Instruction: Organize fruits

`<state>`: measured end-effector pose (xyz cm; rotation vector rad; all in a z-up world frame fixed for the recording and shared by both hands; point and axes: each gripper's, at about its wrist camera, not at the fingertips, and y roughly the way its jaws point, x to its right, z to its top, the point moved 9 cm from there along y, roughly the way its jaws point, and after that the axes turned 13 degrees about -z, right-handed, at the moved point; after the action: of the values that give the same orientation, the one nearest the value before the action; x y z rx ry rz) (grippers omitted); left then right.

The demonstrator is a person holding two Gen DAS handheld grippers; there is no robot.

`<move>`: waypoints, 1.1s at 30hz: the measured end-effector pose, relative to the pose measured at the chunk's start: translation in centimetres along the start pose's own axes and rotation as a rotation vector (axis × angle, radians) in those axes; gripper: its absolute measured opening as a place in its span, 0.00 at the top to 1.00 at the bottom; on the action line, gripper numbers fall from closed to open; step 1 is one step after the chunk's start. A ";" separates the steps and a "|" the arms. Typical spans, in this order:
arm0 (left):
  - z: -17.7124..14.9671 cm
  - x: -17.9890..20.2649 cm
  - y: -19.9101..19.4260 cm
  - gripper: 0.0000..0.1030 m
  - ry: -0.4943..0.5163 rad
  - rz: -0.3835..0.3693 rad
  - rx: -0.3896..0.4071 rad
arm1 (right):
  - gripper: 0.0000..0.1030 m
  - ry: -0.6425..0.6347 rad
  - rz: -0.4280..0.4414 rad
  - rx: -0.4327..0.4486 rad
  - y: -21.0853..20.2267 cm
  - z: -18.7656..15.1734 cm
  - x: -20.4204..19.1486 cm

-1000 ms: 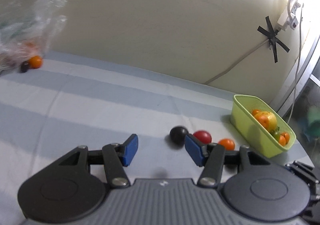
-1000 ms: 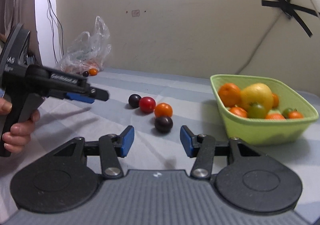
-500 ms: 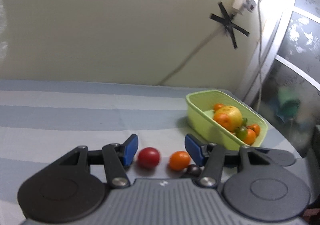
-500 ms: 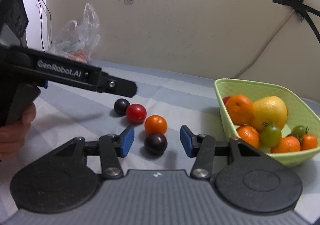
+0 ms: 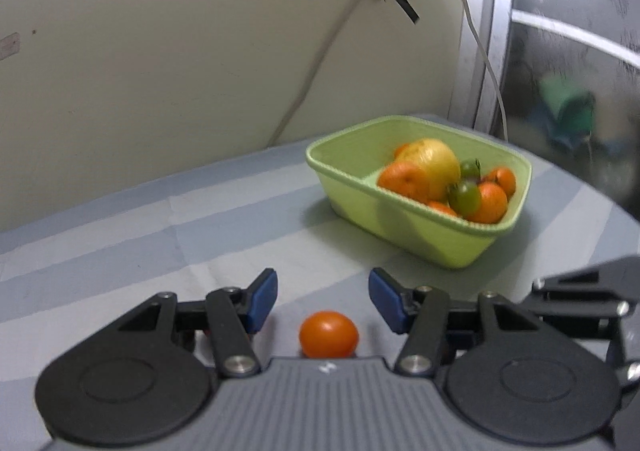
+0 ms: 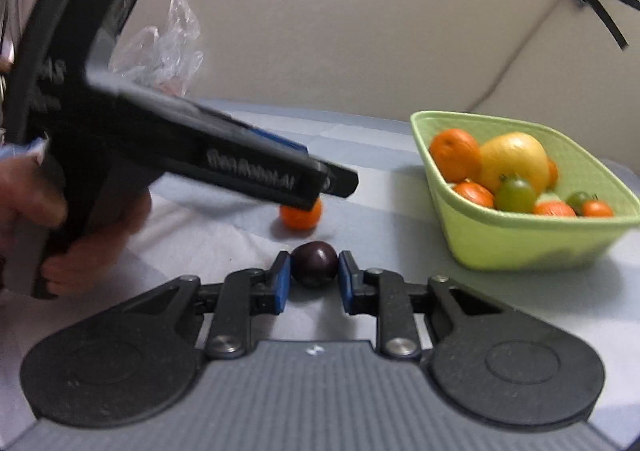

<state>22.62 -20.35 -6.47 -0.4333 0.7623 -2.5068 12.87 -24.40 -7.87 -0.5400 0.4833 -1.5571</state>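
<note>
- Right claw [image 6: 314,278]: blue pads pressed on both sides of a dark plum [image 6: 314,263] resting on the striped counter [image 6: 400,191].
- Left claw [image 5: 323,293]: closing, pads clear of the orange tomato [image 5: 329,334] lying between them on the counter.
- Green basket [image 6: 520,243]: holds oranges and tomatoes, right of both claws.

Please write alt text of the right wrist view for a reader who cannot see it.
The right tongs are shut on a dark purple fruit resting on the striped cloth. Just beyond it, the left tongs, held in a hand, reach over an orange fruit. A green basket of fruit stands to the right.
</note>
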 end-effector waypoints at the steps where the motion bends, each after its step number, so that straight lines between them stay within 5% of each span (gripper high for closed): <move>1: -0.3 0.2 0.1 0.53 0.004 0.003 -0.009 | 0.72 0.013 0.001 -0.002 0.1 -0.1 0.1; 7: -1.7 0.9 -0.1 0.57 -0.007 0.016 -0.020 | 0.72 0.031 0.013 -0.019 0.4 -0.3 0.1; 10: -2.2 0.4 -0.9 0.70 -0.034 0.046 -0.017 | 0.72 0.017 0.006 -0.010 0.1 -0.5 0.1; 23: -6.9 5.3 -9.1 0.70 -0.127 -0.001 0.052 | 0.71 0.059 0.020 0.011 -5.0 -2.8 2.0; 31: -8.9 5.7 -9.3 0.67 -0.133 0.072 0.060 | 0.69 -0.019 0.019 0.032 -5.4 -3.4 0.4; 33: -8.9 6.0 -9.2 0.62 -0.110 0.092 0.057 | 0.60 -0.020 0.017 0.030 -5.4 -3.4 0.5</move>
<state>10.59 -12.97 -7.23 -0.5006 0.6513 -2.3917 6.51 -24.68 -7.31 -0.5273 0.4475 -1.5393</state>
